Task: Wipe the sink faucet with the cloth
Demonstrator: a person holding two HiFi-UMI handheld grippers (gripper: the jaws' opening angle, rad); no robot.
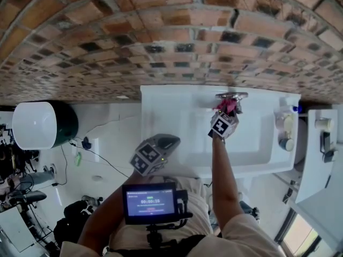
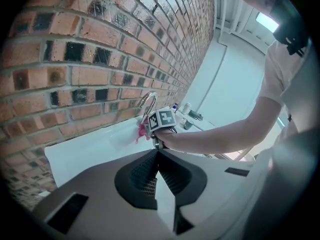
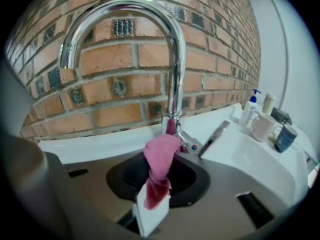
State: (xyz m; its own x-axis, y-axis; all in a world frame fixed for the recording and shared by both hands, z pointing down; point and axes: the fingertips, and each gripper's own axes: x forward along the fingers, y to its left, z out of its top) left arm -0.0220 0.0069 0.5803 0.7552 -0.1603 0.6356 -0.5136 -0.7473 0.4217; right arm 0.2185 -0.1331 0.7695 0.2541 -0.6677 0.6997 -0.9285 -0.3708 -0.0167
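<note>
My right gripper point(image 3: 151, 206) clamps the soft pink cloth point(image 3: 161, 159), bunched beside the base of the curved chrome faucet point(image 3: 176, 69). My left gripper point(image 2: 159, 180) has its jaws together; nothing between them.

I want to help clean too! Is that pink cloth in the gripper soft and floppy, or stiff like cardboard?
Probably floppy: the pink cloth bunches and folds over itself where the right gripper pinches it. It looks light, since that one pinch holds it all up. It would likely wrap around the faucet easily.
</note>
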